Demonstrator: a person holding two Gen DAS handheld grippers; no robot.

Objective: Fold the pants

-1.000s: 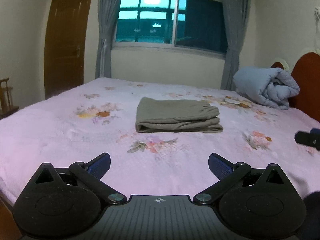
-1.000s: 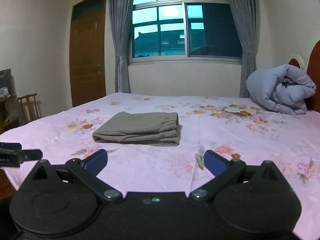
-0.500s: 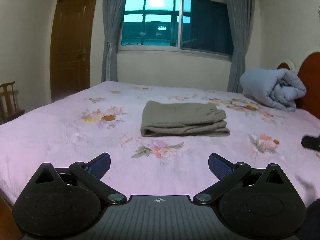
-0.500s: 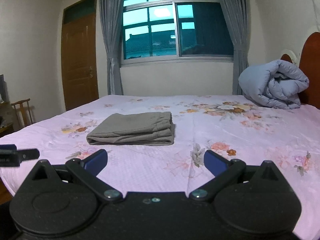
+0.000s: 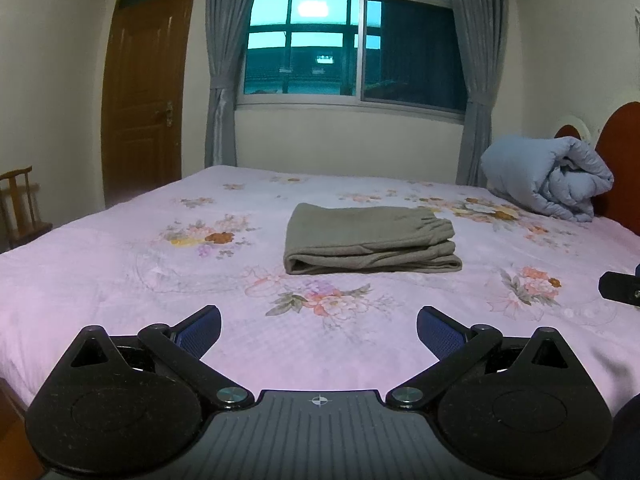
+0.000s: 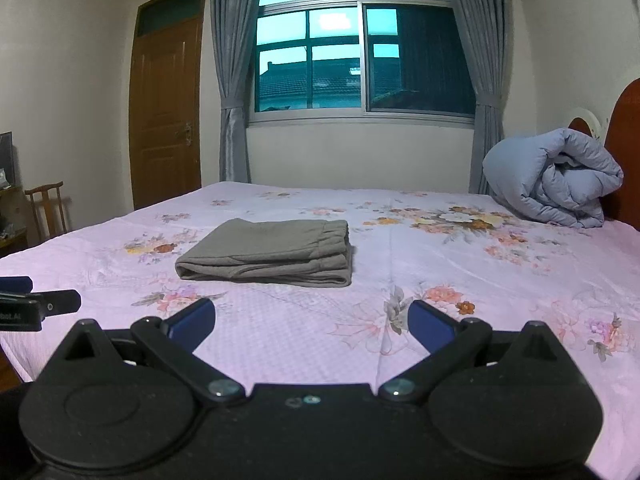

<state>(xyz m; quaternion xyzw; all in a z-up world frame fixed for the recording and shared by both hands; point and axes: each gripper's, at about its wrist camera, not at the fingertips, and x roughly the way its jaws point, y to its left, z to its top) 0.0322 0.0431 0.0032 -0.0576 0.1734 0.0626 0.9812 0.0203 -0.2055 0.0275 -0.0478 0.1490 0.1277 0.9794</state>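
Observation:
The grey-brown pants (image 5: 370,240) lie folded in a flat rectangular stack in the middle of the pink floral bed (image 5: 120,280). They also show in the right wrist view (image 6: 268,254). My left gripper (image 5: 319,330) is open and empty, held above the near part of the bed, well short of the pants. My right gripper (image 6: 311,322) is open and empty too, also short of the pants. Each gripper's tip shows at the edge of the other's view, the right one (image 5: 620,290) and the left one (image 6: 38,306).
A rolled blue-grey duvet (image 5: 548,178) lies at the far right by the red-brown headboard (image 5: 620,160). A wooden chair (image 6: 48,208) stands left of the bed. A brown door (image 5: 144,92) and a curtained window (image 5: 352,44) are on the far wall.
Both grippers have tilted up and drawn back a little, so the pants sit lower in both views. The pants have not moved. Both grippers stay open.

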